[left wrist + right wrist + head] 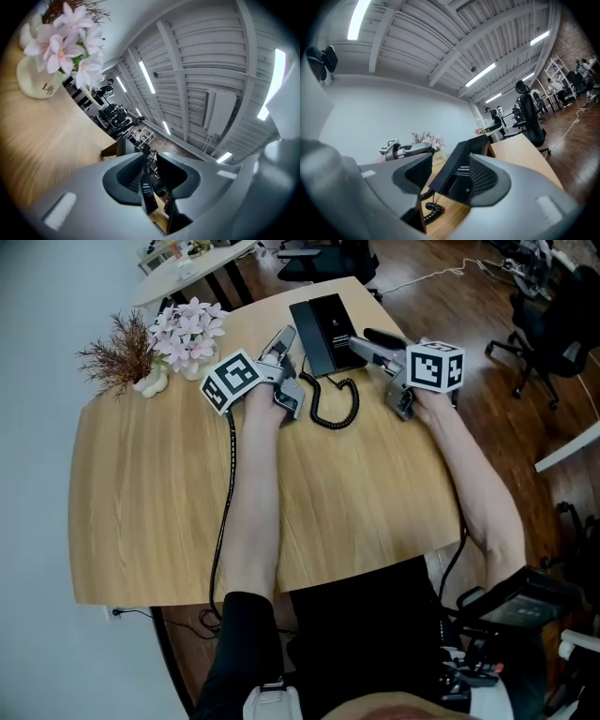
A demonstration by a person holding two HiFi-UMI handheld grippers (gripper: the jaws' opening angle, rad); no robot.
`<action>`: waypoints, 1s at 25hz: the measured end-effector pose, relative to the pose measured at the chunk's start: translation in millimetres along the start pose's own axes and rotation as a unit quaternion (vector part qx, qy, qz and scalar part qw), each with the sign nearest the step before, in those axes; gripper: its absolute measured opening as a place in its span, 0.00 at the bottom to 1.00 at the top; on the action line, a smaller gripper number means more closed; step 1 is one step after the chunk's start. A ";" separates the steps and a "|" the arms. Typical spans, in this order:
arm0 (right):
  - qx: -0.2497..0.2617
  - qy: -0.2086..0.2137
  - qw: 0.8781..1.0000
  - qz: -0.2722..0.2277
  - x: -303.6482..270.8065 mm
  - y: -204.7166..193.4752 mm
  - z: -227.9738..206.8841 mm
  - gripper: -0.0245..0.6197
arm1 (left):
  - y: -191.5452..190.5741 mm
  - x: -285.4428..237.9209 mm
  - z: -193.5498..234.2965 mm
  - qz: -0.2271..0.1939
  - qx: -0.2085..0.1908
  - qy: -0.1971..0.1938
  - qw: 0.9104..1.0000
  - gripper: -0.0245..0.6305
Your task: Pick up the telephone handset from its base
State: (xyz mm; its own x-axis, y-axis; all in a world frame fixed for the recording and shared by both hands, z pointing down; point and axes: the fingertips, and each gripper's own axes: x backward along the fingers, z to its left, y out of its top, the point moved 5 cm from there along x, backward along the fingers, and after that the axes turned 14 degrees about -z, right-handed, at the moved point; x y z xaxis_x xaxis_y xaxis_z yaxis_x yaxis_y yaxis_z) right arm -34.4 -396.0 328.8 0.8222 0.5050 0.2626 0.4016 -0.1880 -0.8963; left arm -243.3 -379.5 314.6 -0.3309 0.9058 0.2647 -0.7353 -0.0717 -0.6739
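Light wood table (159, 521), rounded corners; dark plank floor (506, 456); white ribbed ceiling (211, 51). Black telephone (328, 332) at far edge, handset not separable from base by eye. Left gripper (289, 337) and right gripper (354, 343) flank it. Each has its jaws apart about the phone's black edge, unclamped. Coiled cord (336, 409) in front. Pink flowers (187, 329) far left.

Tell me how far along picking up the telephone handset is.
Done: both grippers are at the telephone base. In hand: the left gripper is at its left edge, jaws apart around a thin dark edge; the right gripper straddles the opposite side. Left: clamping and lifting, since the handset looks to lie on the base and the coiled cord rests slack on the table.
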 end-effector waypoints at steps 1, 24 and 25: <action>0.001 -0.002 1.000 0.001 0.9 0.6 -0.5 0.42 | 5.9 -0.6 -6.3 0.002 -0.007 -0.011 1.000 0.17; 0.310 -0.060 0.949 -0.008 11.2 28.6 32.7 0.27 | 11.2 3.7 -8.0 0.008 -0.049 -0.051 0.997 0.20; 0.318 -0.061 0.946 -0.013 8.5 30.5 33.2 0.27 | 13.8 4.4 -6.9 0.007 -0.050 -0.045 0.998 0.19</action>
State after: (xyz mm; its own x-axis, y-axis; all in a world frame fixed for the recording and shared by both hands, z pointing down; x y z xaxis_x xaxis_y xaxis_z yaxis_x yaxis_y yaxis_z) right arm -28.5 -369.5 291.8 0.7476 0.6028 0.2789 0.0656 0.3508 -0.9341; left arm -250.8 -373.6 301.6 -0.3960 0.8631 0.3136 -0.6698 -0.0379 -0.7416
